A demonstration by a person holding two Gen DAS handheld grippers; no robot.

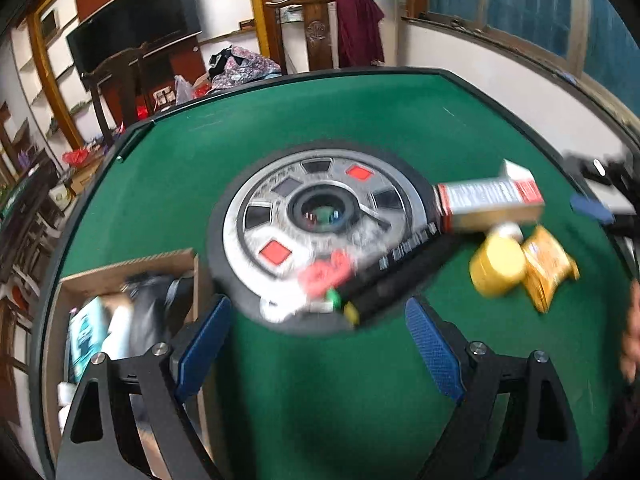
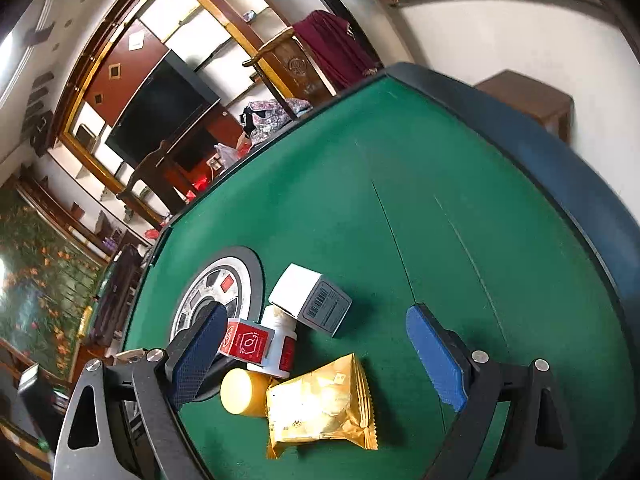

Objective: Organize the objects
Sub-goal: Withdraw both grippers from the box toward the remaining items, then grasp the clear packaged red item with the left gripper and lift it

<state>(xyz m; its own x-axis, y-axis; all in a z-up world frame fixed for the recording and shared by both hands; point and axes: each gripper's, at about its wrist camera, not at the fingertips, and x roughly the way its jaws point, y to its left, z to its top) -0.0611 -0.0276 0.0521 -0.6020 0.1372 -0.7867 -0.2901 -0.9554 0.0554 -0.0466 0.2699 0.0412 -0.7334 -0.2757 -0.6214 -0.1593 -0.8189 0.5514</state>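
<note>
Green felt table [image 2: 400,200] with round silver centre dial [image 1: 320,216], gold foil snack packet [image 2: 324,404], yellow cap [image 2: 242,396] and white boxes [image 2: 312,300] mid-surface, open cardboard box [image 1: 120,320] at the near left edge, left gripper [image 1: 320,344] and right gripper [image 2: 320,356] spread, empty, black television [image 1: 132,20] and wooden shelving behind.

Green felt table [image 2: 460,240], gold snack packet [image 2: 324,404], yellow cap [image 2: 240,396], red-and-white box [image 2: 244,342], blue textured fingers [image 2: 434,356].

Green felt table [image 1: 360,120] w/ dark raised rim fills most of both views. Behind it at 11 o'clock: big black TV [image 1: 136,28] on red-brown panel, gold-framed white shelving [image 2: 192,20] around it. Carved wooden chair [image 1: 316,28] at 12, maroon cloth [image 1: 358,28] draped over its back. Window w/ wood frame [image 1: 520,8] at 1–2 o'clock, bluish daylight thru it. White walls. Small brown stool [image 2: 528,100] beyond table edge, 2 o'clock, right wrist view.
</note>
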